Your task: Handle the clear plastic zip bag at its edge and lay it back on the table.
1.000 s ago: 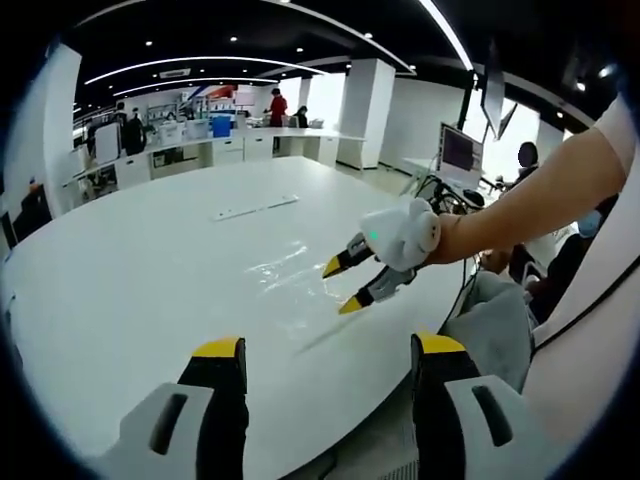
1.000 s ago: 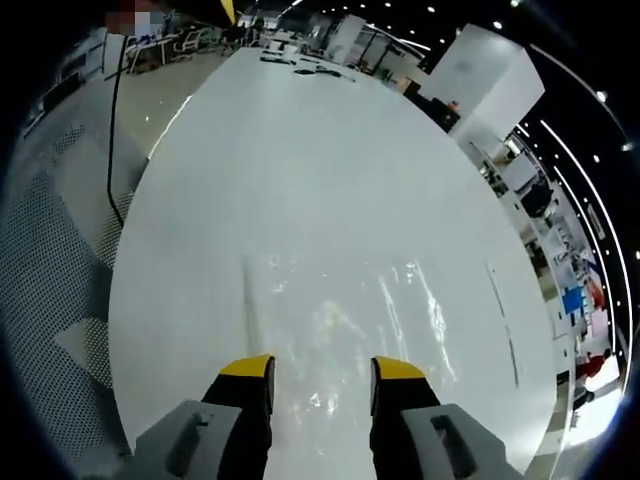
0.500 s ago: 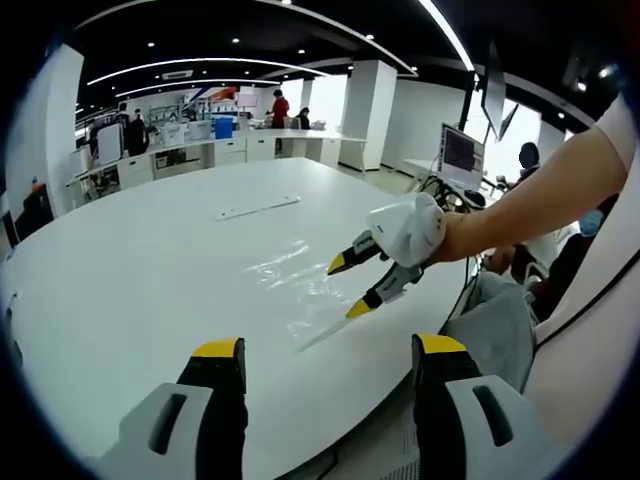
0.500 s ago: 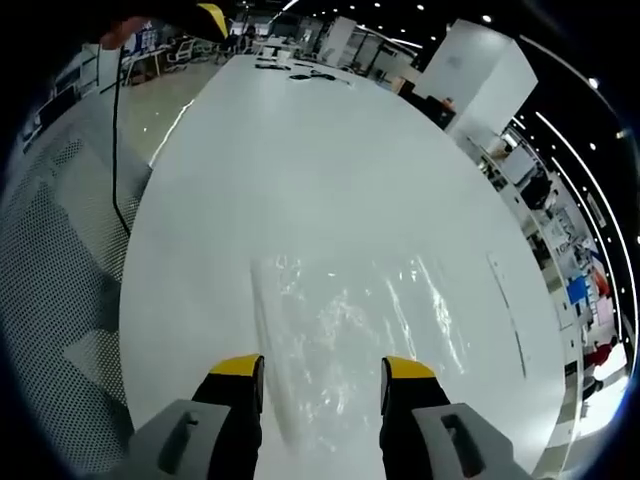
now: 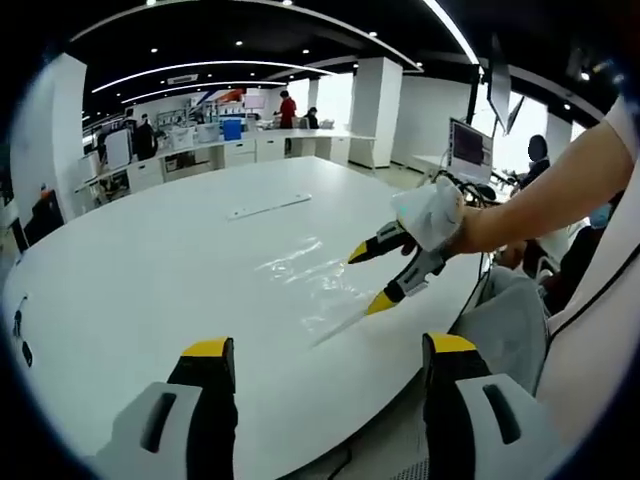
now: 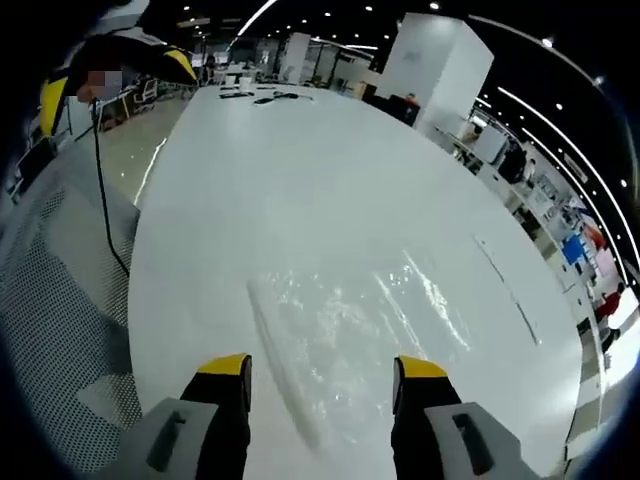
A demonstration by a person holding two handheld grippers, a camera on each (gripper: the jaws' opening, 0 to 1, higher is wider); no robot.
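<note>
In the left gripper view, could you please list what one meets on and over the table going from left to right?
White strip lying far back on the white table → clear plastic zip bag lying flat → right gripper, open, held just over the bag's near edge.

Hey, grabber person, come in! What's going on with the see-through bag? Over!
Right gripper open, just above the bag's edge. Left gripper open, back near the table edge. Clear zip bag flat on the white table. Nothing in the way. Over.
</note>
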